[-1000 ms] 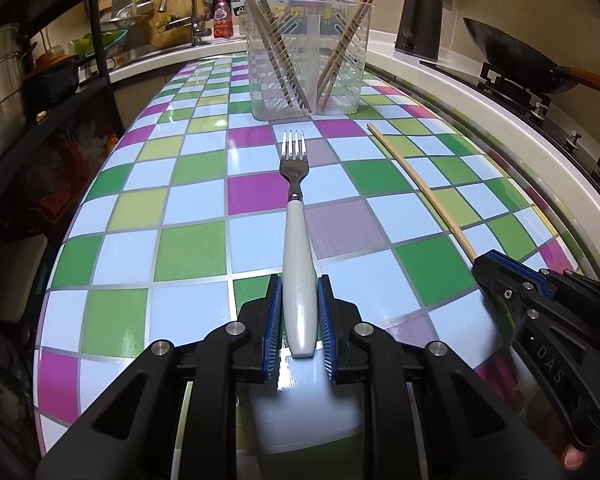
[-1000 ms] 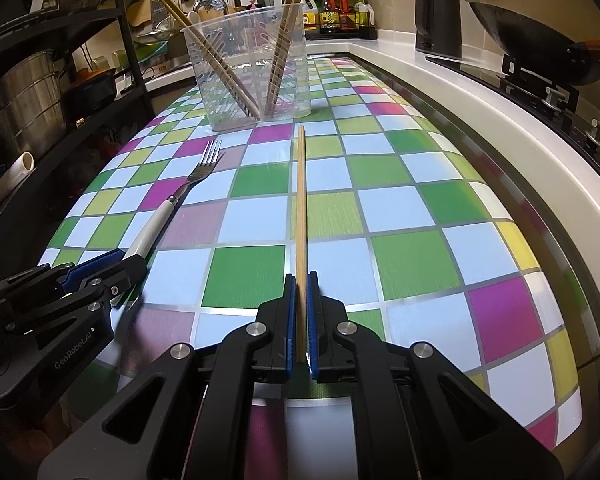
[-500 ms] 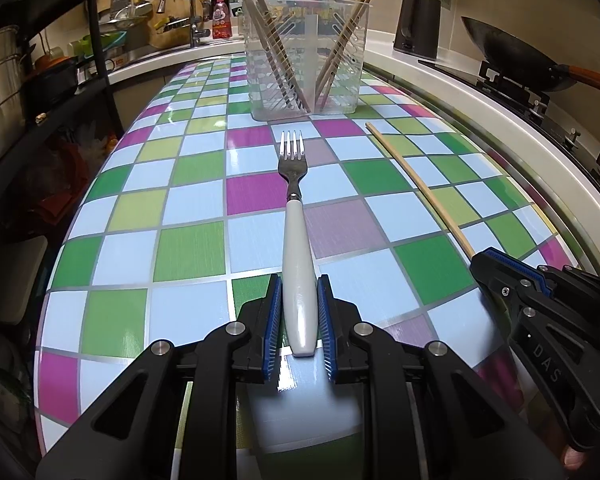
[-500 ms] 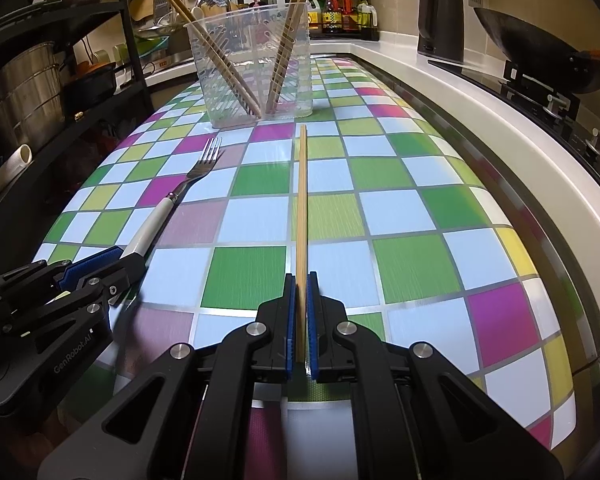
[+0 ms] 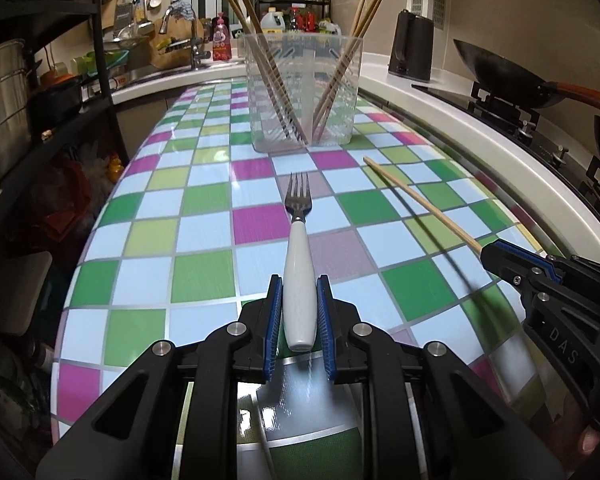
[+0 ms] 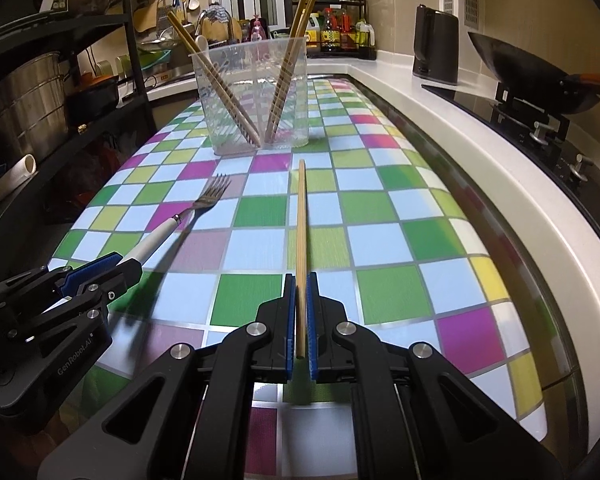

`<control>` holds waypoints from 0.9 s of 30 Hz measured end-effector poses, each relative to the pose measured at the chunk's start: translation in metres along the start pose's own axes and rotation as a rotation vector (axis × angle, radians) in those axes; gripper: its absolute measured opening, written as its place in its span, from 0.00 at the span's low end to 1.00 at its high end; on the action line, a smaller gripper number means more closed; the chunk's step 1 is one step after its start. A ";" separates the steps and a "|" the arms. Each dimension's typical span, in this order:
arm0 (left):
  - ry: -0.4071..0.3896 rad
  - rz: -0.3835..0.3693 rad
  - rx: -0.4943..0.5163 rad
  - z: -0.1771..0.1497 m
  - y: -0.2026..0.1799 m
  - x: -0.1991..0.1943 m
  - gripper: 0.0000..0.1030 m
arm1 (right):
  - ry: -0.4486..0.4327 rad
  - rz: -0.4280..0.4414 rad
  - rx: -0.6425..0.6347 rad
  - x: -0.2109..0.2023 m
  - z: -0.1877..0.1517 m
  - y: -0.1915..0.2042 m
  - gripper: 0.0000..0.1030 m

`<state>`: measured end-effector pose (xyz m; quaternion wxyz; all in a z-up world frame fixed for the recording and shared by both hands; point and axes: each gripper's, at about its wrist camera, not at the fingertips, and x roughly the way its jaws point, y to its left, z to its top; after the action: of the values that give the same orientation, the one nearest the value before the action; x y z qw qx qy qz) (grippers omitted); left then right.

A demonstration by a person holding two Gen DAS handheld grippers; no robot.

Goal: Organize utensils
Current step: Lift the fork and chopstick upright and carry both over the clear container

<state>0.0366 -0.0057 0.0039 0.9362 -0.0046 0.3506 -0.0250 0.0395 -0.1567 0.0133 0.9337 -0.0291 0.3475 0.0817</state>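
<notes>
**Operator:** Left hand-held gripper first: its blue pads are clamped on the white handle of the fork. From where I sit, the fork points straight ahead, tines toward the clear plastic holder.

**Observer:** And the other one?

**Operator:** I see the right hand-held gripper pinched narrow on a single wooden chopstick, gripped near its back end, with the rest running forward toward the holder. In the left wrist view that same chopstick slants in from the right, and a dark streak of shadow lies on the squares beneath it.

**Observer:** Is either utensil touching the worktop?

**Operator:** I cannot tell for certain. Both lie low over the checked worktop, with its green, pink and pale blue squares.

**Observer:** What is in the holder?

**Operator:** Two bundles of chopsticks, one leaning left and one leaning right, their lower ends close together at the bottom. The holder stands on the worktop, ahead of both tips and apart from them. Beyond it I see a dark kettle on the white counter, and a wok on the stove to the right.
</notes>
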 end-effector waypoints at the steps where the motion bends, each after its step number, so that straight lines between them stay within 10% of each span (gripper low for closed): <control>1: -0.012 0.001 0.001 0.001 0.000 -0.003 0.17 | -0.008 -0.001 -0.002 -0.003 0.001 0.000 0.05; 27: -0.214 -0.033 -0.015 0.041 0.007 -0.046 0.17 | -0.211 0.029 -0.010 -0.062 0.066 -0.005 0.05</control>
<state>0.0293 0.0035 0.0650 0.9677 -0.0201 0.2485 -0.0373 0.0367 -0.1623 0.1034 0.9636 -0.0201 0.2474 0.0997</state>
